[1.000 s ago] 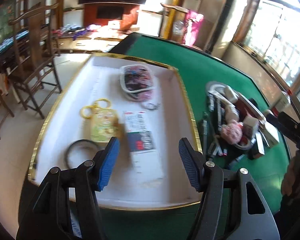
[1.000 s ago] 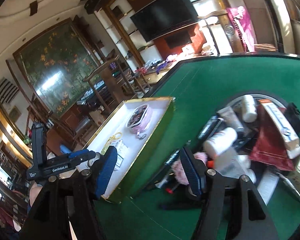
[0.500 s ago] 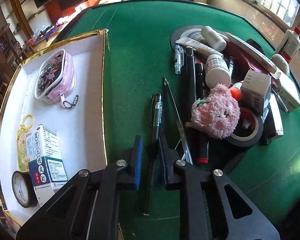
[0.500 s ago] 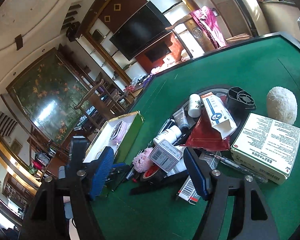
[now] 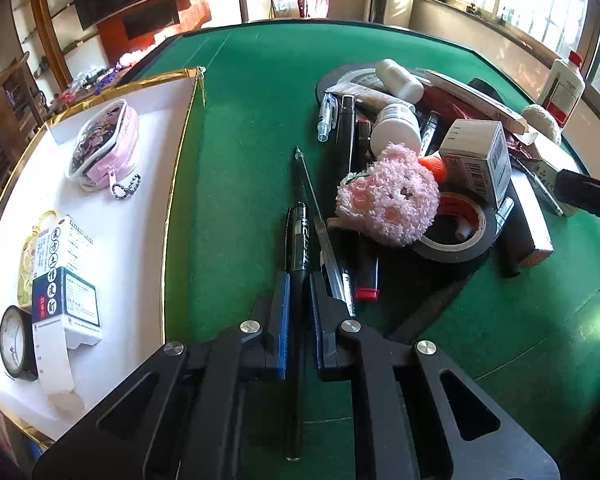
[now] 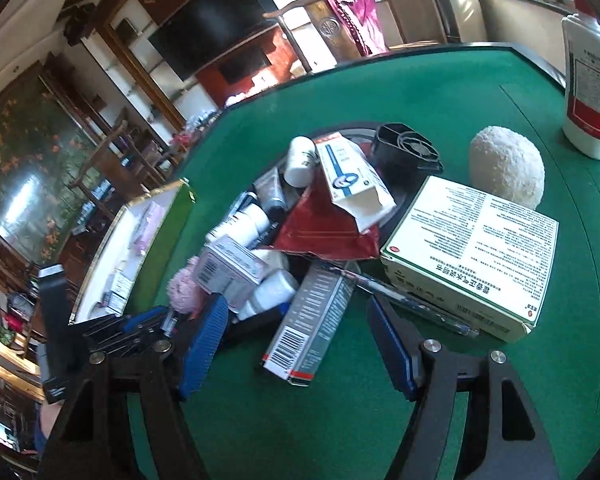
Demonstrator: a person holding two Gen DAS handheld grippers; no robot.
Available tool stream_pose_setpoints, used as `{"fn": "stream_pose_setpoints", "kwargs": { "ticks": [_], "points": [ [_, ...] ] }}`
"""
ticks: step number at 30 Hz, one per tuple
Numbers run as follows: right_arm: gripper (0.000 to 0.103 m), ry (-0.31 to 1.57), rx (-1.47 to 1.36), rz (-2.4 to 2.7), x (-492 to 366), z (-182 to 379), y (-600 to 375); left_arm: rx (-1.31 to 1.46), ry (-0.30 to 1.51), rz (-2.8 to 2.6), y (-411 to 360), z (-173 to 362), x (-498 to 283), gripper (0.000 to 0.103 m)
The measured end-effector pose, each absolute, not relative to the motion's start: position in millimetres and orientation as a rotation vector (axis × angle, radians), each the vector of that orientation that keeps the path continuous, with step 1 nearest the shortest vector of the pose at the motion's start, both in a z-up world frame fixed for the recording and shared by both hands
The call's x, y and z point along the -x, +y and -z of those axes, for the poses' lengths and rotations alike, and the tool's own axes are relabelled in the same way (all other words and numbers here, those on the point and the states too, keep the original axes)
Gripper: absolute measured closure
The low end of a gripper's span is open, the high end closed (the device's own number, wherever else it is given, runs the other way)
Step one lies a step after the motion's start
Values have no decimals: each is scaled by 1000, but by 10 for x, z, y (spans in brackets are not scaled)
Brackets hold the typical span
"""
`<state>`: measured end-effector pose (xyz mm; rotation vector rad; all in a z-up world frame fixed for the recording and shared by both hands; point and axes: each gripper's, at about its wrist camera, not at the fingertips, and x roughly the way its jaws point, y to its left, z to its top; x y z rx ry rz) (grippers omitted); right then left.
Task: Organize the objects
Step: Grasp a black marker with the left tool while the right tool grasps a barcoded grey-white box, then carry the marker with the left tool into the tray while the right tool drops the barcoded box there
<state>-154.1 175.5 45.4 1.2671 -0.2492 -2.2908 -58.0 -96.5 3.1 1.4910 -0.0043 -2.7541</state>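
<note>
A black pen (image 5: 299, 256) lies on the green felt table (image 5: 252, 100), lengthwise between the jaws of the left gripper (image 5: 299, 280), whose blue pads have just been closing and now pinch its barrel. Just to the pen's right a thin clear pen (image 5: 314, 196) runs alongside it, and beyond that sits the heap of clutter: a pink plush toy (image 5: 388, 196) leaning on a roll of black tape (image 5: 454, 236), a small grey carton (image 5: 476, 156), white pill bottles (image 5: 396, 128) and several dark markers (image 5: 346, 132).

To the left of the pen stands a gold-edged white tray (image 5: 176, 168), holding a pink zip pouch (image 5: 104, 144), a medicine box (image 5: 66, 280) with an open flap, a yellow keyring tag half under it, and a small round dial (image 5: 16, 342) near the corner.

The right gripper (image 6: 296, 344) hangs over the near edge of the heap with its jaws standing wide, nothing pinched; a long barcode box (image 6: 312, 320) lies between them without touching either pad. Beside it rests a large pale-green medicine box (image 6: 472, 256), with a cream fluffy ball (image 6: 506, 166) behind it and a white bottle (image 6: 588, 80) at the table's far right.
</note>
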Motion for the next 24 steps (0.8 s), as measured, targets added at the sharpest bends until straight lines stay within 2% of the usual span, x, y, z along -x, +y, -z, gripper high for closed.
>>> {"fn": "stream_pose_setpoints", "kwargs": {
  "ticks": [7,8,10,18,20,24],
  "points": [
    [33,-165,-1320,2338,1704,-181,1570,-1452,23,2786,-1004,-47,578,94],
    [40,-167,-1308,2340,1723,-185,1602,-1446,27,2791,-992,-2,520,94],
    [75,-84,-1297,2352,1726,-213,1646,-1438,32,2798,-966,47,495,94],
    [77,350,-1237,2370,1492,-239,1585,-1414,-1,2795,-871,70,514,94],
    [77,303,-1229,2354,1438,-297,1629,-1395,5,2813,-879,81,512,94],
    [77,149,-1176,2315,1364,-496,1759,-1393,161,2861,-993,49,514,94]
  ]
}}
